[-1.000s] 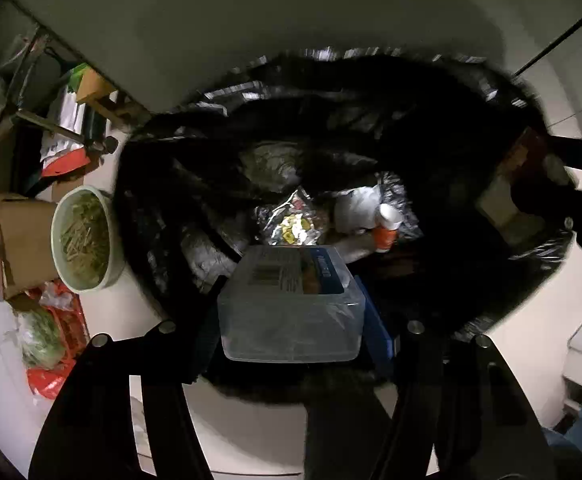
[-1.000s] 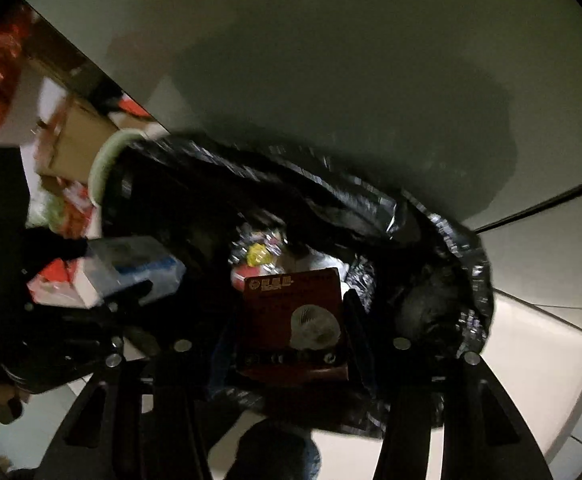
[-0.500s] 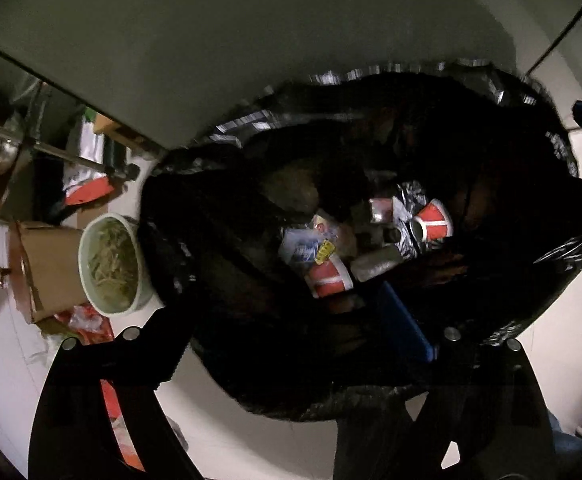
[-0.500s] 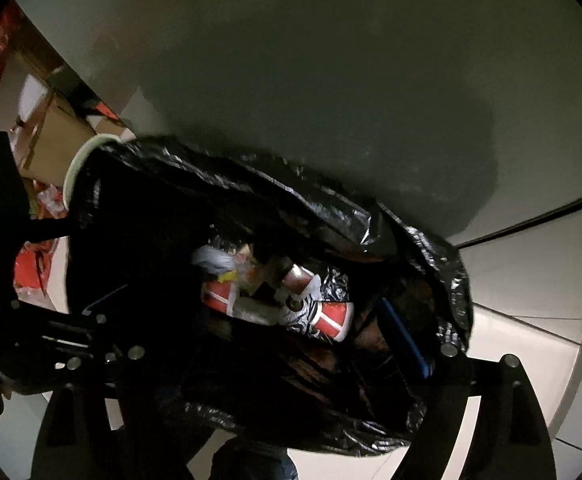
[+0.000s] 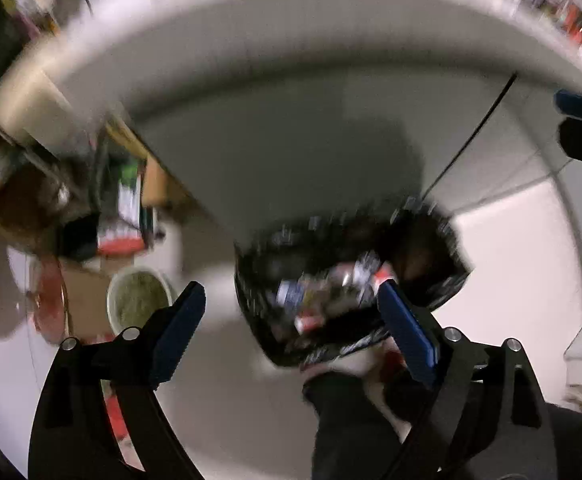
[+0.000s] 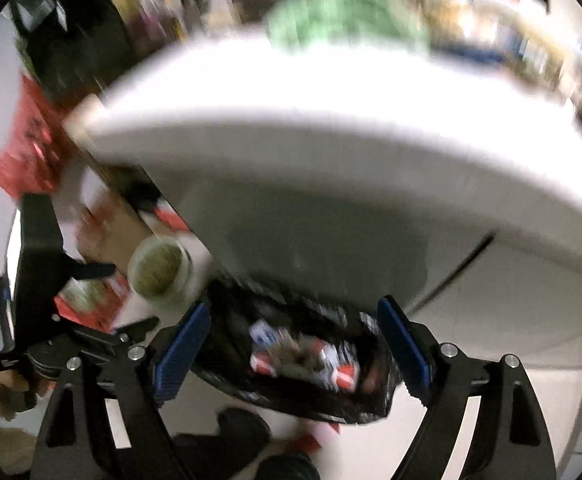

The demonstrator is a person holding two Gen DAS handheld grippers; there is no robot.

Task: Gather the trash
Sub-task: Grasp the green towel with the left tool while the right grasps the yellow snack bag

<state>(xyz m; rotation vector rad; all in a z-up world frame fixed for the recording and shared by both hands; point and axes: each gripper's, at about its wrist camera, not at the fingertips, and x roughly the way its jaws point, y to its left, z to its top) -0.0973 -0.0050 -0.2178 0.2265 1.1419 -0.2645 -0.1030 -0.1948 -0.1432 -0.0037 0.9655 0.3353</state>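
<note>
No readable text anywhere: printing on the wrappers in the bag and on the red packaging too blurred.

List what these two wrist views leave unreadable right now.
- Trash inside the black trash bag: left wrist view, motion blur smears the red and white wrappers; single items cannot be told apart. The right wrist view is no sharper.
- Bowl contents: right wrist view, blurred greenish mass only.
- Things on the white table: right wrist view, blurred at the upper edge.
- Floor under the bag: left wrist view, hidden by the open left gripper and a dark sleeve.
</note>
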